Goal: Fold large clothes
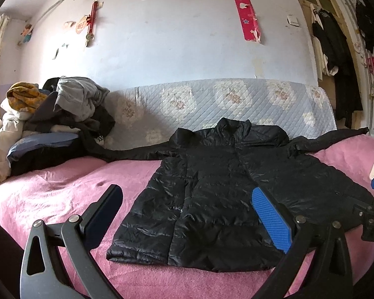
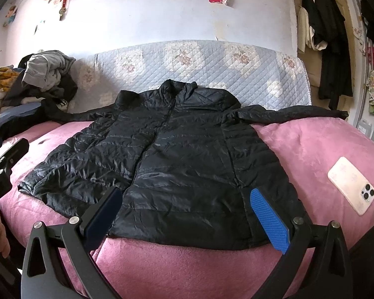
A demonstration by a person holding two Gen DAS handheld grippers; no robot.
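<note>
Left wrist view: left gripper (image 1: 187, 214) is hovering with fingers apart, empty, over the hem of the black jacket (image 1: 212, 186), which is lying flat on the pink bed (image 1: 62, 186), collar pointing away toward the wall

Right wrist view: right gripper (image 2: 187, 214) is also hanging spread and empty at the jacket (image 2: 167, 154) hem; sleeves stretching sideways, long axis hem-to-collar, straight ahead

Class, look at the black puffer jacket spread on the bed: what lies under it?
The black puffer jacket lies flat on the pink blanket, which shows all round its body. Whatever sits beneath its padded body is covered and cannot be seen.
</note>
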